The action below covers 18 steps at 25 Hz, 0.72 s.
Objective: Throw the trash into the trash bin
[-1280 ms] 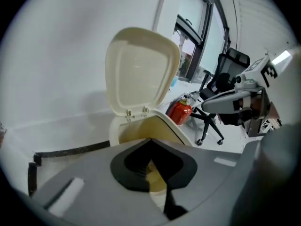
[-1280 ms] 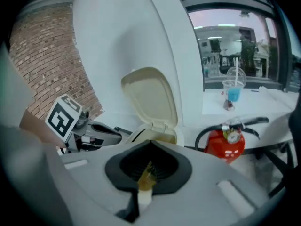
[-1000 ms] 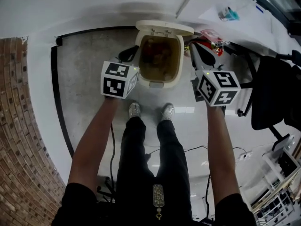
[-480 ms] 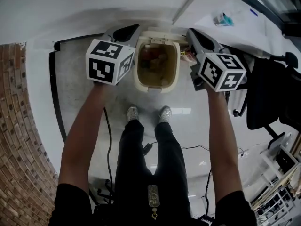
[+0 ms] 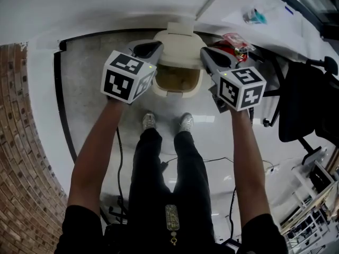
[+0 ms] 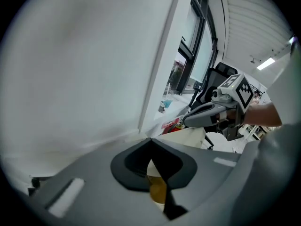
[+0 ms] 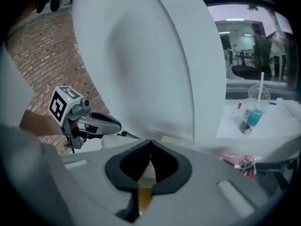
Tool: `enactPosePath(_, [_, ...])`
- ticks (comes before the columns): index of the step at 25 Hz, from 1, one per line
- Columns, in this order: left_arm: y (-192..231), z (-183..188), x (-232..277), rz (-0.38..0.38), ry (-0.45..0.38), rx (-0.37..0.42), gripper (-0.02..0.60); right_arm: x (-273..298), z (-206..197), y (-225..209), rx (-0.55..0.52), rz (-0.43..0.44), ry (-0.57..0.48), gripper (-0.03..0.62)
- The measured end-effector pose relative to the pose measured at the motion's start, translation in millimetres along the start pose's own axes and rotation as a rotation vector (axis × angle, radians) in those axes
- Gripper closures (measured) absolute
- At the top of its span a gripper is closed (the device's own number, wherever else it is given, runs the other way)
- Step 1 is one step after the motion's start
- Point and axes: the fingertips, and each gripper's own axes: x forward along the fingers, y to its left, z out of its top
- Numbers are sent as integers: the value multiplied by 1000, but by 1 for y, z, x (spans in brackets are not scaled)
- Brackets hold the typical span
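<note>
Trash bin (image 5: 178, 93) on floor, lid (image 5: 179, 40) tilted partway over it | left gripper (image 5: 157, 47) beside lid, jaws closed, empty | right gripper (image 5: 203, 53) opposite, jaws closed, empty

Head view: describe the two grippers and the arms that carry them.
Both the left gripper and the right gripper are smooth grey moulded shells tapering to black-lined tips. Each carries a white cube printed with black square markers, with a small green light at one corner. The arms are bare below short black sleeves.

Lid (image 5: 180, 38) partly over the trash bin (image 5: 177, 92) mouth, wall (image 5: 106, 4) just behind.
</note>
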Motion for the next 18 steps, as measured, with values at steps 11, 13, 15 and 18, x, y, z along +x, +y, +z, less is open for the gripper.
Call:
enactPosePath(11, [-36, -91, 2, -20, 140, -17, 577, 2, -93, 29, -7, 31, 149, 591])
enactPosePath(13, [-42, -106, 6, -14, 164, -13, 577, 3, -109, 34, -8, 41, 180, 592])
enactPosePath(15, [-45, -122, 12, -6, 193, -16, 577, 8, -127, 38, -18, 50, 216, 592])
enactPosePath(18, [-46, -142, 22, 1, 228, -33, 577, 16, -150, 38, -23, 57, 258, 591])
